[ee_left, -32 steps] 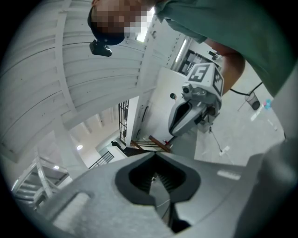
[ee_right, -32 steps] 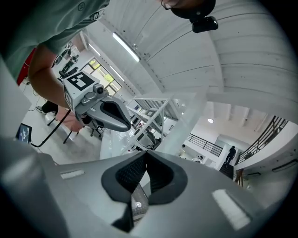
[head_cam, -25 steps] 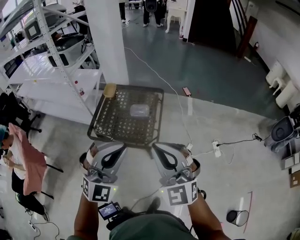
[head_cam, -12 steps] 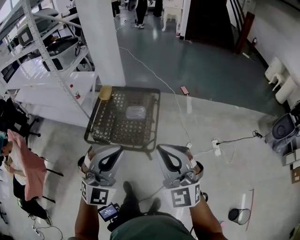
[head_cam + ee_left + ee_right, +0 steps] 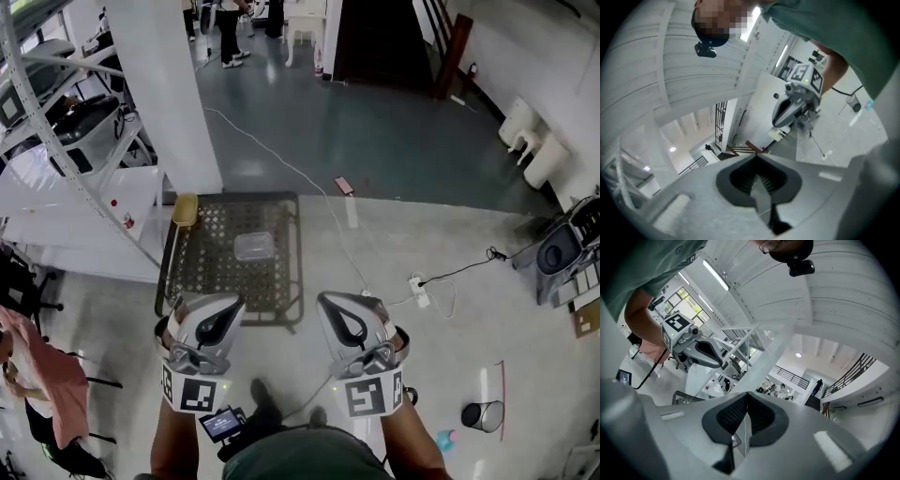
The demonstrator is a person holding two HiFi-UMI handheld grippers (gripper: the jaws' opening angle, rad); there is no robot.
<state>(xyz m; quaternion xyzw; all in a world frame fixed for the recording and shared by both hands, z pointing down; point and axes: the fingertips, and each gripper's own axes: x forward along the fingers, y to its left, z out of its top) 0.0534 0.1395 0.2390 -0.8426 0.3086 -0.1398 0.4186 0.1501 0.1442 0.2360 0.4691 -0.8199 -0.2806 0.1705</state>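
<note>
The left gripper point(image 5: 217, 315) and the right gripper point(image 5: 349, 315) were held side by side, well apart from each other, above the concrete floor point(image 5: 450, 356). Both were pointed upward, so that the ceiling was seen in both gripper views.

In the left gripper view, the fingers of the left gripper point(image 5: 757, 159) were seen pressed together at their tips, with nothing gripped between them. The right gripper point(image 5: 792, 110) was seen in the same view, up and to the right.

In the right gripper view, the fingers of the right gripper point(image 5: 746, 397) were seen closed, with only a thin seam between them and nothing gripped. The left gripper point(image 5: 701, 352) was seen at the left of that view.

A black mesh bench point(image 5: 211, 272) was located just ahead of both grippers and was not touched by either. A clear plastic container point(image 5: 253, 247) was placed near the middle of the mesh surface. A tan object point(image 5: 185, 210) was located at the far left corner of the bench.

A white pillar point(image 5: 159, 94) was located beyond the bench. A power strip point(image 5: 418, 291) lay on the floor ahead of the right gripper.
</note>
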